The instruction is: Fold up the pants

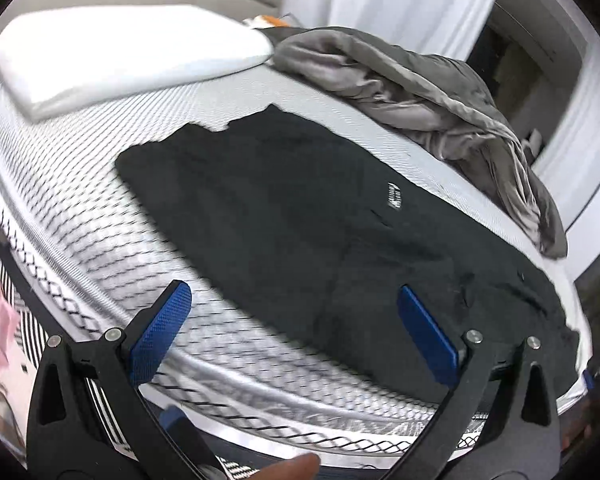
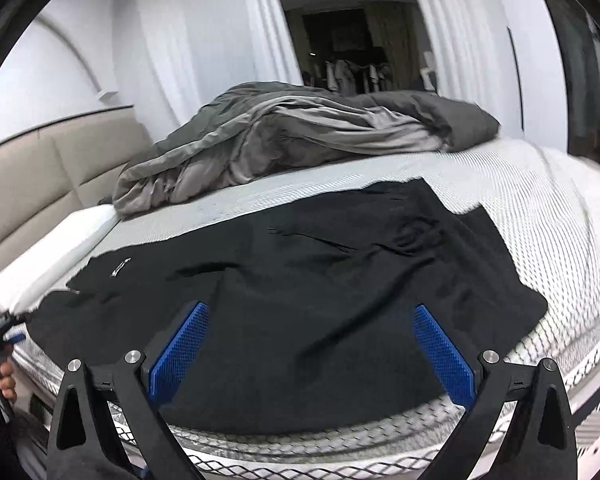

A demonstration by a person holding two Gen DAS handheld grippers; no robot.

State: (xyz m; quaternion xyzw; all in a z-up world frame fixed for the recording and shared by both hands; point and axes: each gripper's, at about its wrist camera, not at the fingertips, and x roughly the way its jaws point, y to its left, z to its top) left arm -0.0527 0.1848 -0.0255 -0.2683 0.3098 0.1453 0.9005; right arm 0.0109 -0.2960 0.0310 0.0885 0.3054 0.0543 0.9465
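The pants (image 2: pixel 300 292) are matt black cloth, soft and lightly creased, lying on a mattress (image 1: pixel 112 220) of white woven mesh fabric. The grey duvet (image 2: pixel 300 136) has a faint sheen, and the gripper pads (image 2: pixel 178 354) are blue, knurled, on matt black plastic arms with bright metal pins.

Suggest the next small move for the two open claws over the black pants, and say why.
Probably lower both claws to the near edge of the black pants and pinch it: the left claw and right claw are open and empty, and the pants lie spread flat on the mattress.
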